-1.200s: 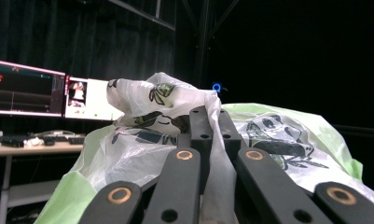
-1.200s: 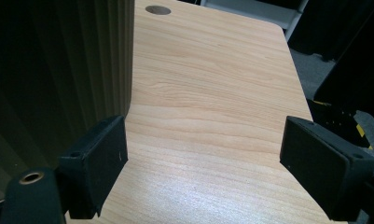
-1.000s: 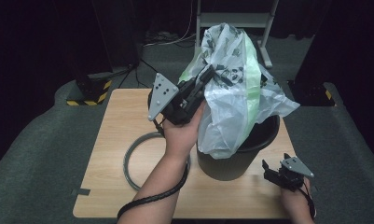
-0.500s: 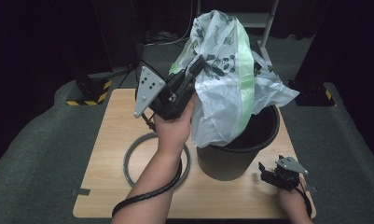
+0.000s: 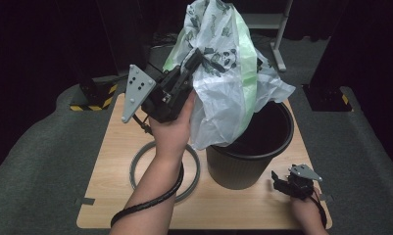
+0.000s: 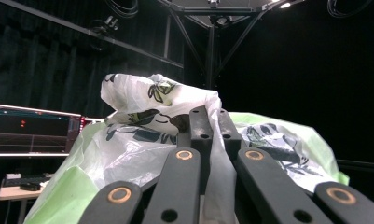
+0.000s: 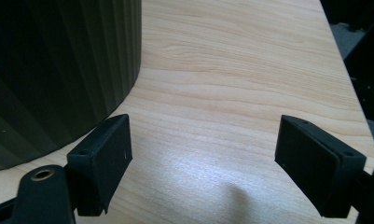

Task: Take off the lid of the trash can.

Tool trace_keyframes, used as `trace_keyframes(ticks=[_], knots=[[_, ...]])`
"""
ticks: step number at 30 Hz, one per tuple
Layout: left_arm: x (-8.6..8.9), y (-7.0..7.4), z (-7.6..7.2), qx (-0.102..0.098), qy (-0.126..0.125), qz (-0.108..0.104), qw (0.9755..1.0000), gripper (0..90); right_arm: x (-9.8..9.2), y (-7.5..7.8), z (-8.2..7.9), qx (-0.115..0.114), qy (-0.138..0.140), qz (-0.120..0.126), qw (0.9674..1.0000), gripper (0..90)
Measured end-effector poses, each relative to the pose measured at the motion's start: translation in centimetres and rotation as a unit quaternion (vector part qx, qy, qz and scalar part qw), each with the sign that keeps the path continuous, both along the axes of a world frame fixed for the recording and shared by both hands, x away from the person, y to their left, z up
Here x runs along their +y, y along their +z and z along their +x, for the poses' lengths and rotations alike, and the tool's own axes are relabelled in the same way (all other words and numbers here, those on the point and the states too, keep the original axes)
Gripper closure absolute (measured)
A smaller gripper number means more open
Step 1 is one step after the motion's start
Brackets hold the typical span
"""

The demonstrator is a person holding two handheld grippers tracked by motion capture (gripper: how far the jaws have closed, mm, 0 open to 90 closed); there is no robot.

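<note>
A white and green plastic bag printed with pandas hangs above a black ribbed bin on the wooden table. My left gripper is shut on the bag's upper edge and holds it high, with the bag's lower part dipping into the bin's mouth. In the left gripper view the bag is pinched between the closed jaws of the left gripper. My right gripper rests low at the table's front right beside the bin. Its jaws stand open over bare wood, with the right gripper next to the bin wall.
A grey ring lies flat on the table left of the bin, under my left forearm. A black cable loops around that forearm. Dark floor surrounds the table, with a yellow-black striped block at back left.
My left hand has lifted the bag up and toward the left, drawing more of it out of the bin. The right gripper has stayed at the front right.
</note>
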State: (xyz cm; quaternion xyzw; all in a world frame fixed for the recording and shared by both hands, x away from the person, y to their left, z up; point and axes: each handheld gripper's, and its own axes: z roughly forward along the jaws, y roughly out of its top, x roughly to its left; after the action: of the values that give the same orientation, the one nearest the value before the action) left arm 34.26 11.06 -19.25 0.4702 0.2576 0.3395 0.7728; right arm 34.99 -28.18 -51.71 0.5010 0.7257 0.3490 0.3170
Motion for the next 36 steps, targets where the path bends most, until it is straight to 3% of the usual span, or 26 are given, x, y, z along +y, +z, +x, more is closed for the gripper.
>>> trace_keyframes(ticks=[8, 17, 27, 36], knots=[[2.1, -0.3, -0.5, 0.002, 0.018, -0.002, 0.9998, 89.4, 0.2, -0.3, 0.2, 0.003, 0.002, -0.001, 1.0000, 18.4], [4.8, -0.2, -1.3, 0.001, 0.035, -0.008, 0.9994, 89.4, 0.2, -0.3, 0.2, 0.014, -0.008, 0.015, 0.9998, 19.4], [7.9, -0.8, -2.4, 0.009, 0.061, -0.010, 0.9980, 89.4, 0.7, -0.4, 0.5, 0.030, 0.006, 0.001, 0.9995, 20.6], [11.1, -1.3, -3.5, 0.023, 0.093, -0.009, 0.9954, 89.5, 0.9, -0.5, 0.7, 0.042, 0.015, -0.007, 0.9990, 21.9]])
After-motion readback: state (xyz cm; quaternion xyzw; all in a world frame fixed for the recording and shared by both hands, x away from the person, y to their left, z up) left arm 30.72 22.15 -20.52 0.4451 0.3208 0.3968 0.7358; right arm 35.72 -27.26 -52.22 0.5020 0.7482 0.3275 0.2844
